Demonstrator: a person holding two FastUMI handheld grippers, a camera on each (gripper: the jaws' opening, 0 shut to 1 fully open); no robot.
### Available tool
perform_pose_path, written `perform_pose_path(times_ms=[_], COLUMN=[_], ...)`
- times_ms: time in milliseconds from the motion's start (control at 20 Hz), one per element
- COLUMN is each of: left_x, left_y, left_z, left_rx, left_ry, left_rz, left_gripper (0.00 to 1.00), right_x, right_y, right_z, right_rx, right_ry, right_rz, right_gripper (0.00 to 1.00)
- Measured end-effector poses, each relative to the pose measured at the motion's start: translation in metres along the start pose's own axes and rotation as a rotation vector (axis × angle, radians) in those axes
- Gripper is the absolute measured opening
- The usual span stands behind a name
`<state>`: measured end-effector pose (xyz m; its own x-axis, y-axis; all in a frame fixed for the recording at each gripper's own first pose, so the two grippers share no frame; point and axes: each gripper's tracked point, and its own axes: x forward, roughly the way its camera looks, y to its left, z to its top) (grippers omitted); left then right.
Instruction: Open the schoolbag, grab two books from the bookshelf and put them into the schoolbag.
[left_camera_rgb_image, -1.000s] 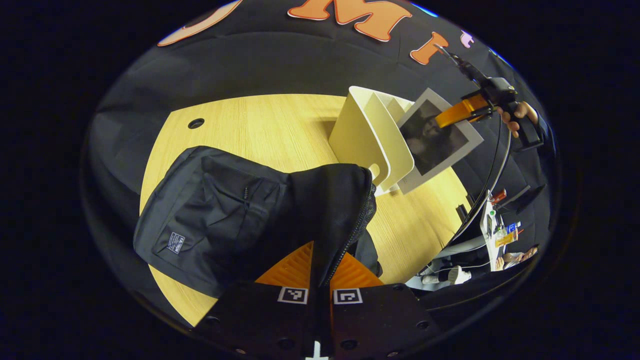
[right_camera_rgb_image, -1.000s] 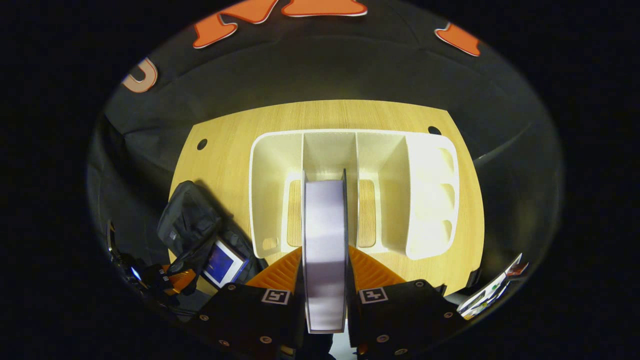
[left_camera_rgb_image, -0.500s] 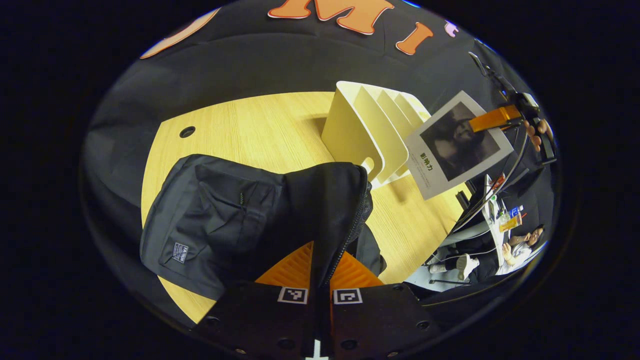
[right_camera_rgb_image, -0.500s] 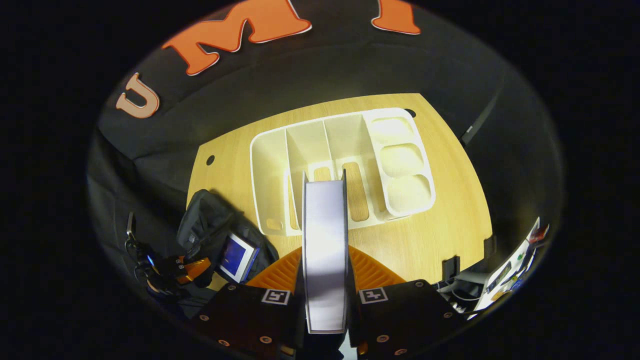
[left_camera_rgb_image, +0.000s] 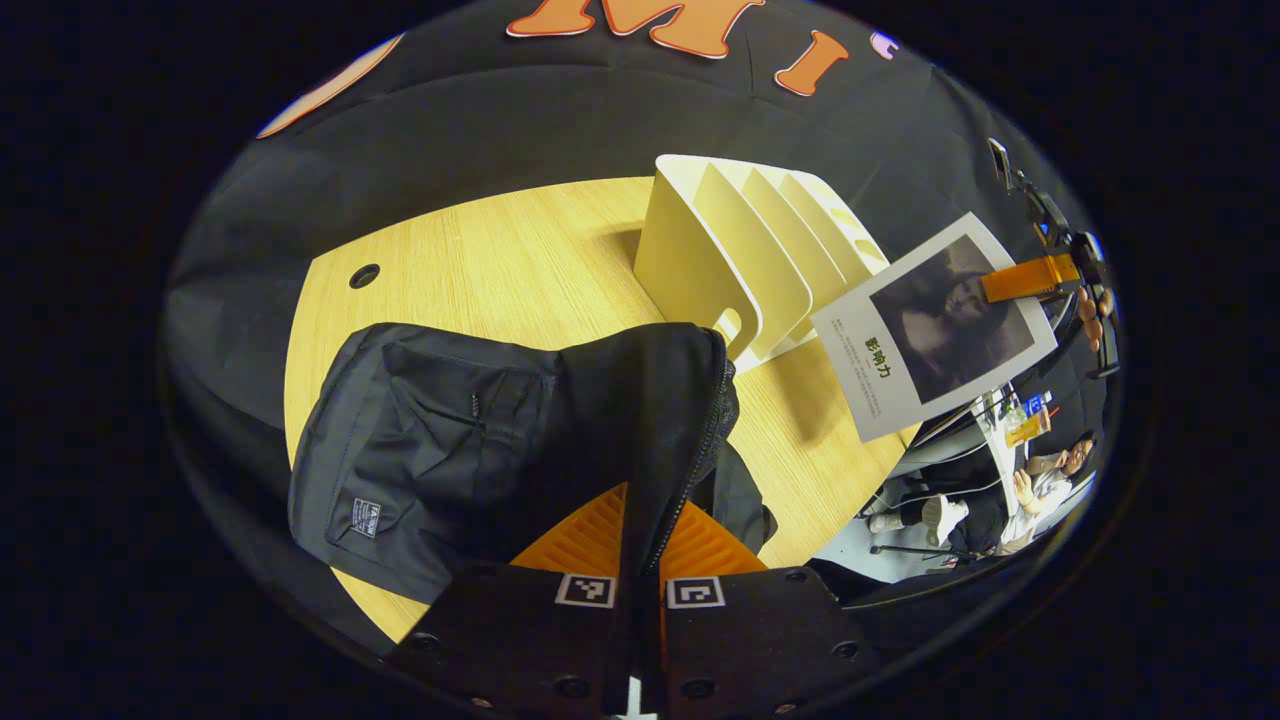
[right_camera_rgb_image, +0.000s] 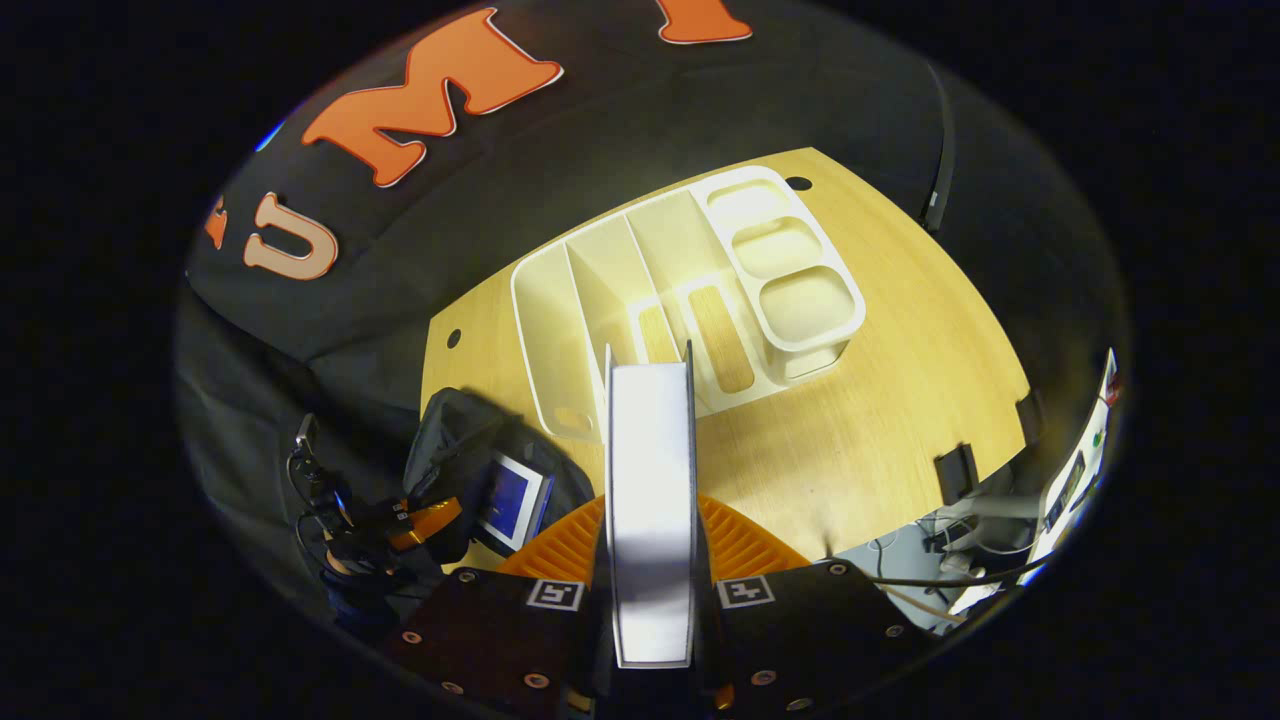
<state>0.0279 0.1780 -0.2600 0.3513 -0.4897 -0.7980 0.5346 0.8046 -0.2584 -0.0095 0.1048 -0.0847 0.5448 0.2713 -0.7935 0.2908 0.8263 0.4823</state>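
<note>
The black schoolbag (left_camera_rgb_image: 470, 440) lies on the wooden table (left_camera_rgb_image: 500, 260), and my left gripper (left_camera_rgb_image: 640, 545) is shut on its zippered edge, holding the flap up. In the right gripper view the schoolbag (right_camera_rgb_image: 460, 450) stands open with a blue book (right_camera_rgb_image: 512, 503) inside. My right gripper (right_camera_rgb_image: 650, 540) is shut on a white book (right_camera_rgb_image: 650, 500), seen edge-on, held in the air above the table in front of the cream bookshelf (right_camera_rgb_image: 690, 290). From the left gripper view that white book (left_camera_rgb_image: 935, 340) shows a dark cover picture, gripped by the right gripper (left_camera_rgb_image: 1030, 280) in a hand.
The cream bookshelf (left_camera_rgb_image: 740, 250) stands behind the schoolbag, its slots empty. The table has round cable holes (left_camera_rgb_image: 364, 275). A seated person (left_camera_rgb_image: 1040, 480) and a desk with clutter lie beyond the table's right edge. Black cloth walls the back.
My right gripper has carried the white book up and away from the bookshelf, toward the table's near right side. My left gripper still holds the bag flap, shifted slightly.
</note>
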Motion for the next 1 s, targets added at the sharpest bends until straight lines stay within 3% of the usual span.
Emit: perform_pose_path(times_ms=[550, 1000], left_x=[-0.008, -0.018], left_y=[0.001, 0.005], left_z=[0.009, 0.014], left_rx=[0.004, -0.019], left_ry=[-0.014, -0.03], left_rz=[-0.002, 0.001], left_gripper=[0.05, 0.05], right_x=[0.009, 0.046], right_y=[0.02, 0.062], right_z=[-0.037, -0.067], right_rx=[0.123, 0.197], right_ry=[-0.012, 0.011], right_rz=[0.223, 0.371], right_gripper=[0.33, 0.33])
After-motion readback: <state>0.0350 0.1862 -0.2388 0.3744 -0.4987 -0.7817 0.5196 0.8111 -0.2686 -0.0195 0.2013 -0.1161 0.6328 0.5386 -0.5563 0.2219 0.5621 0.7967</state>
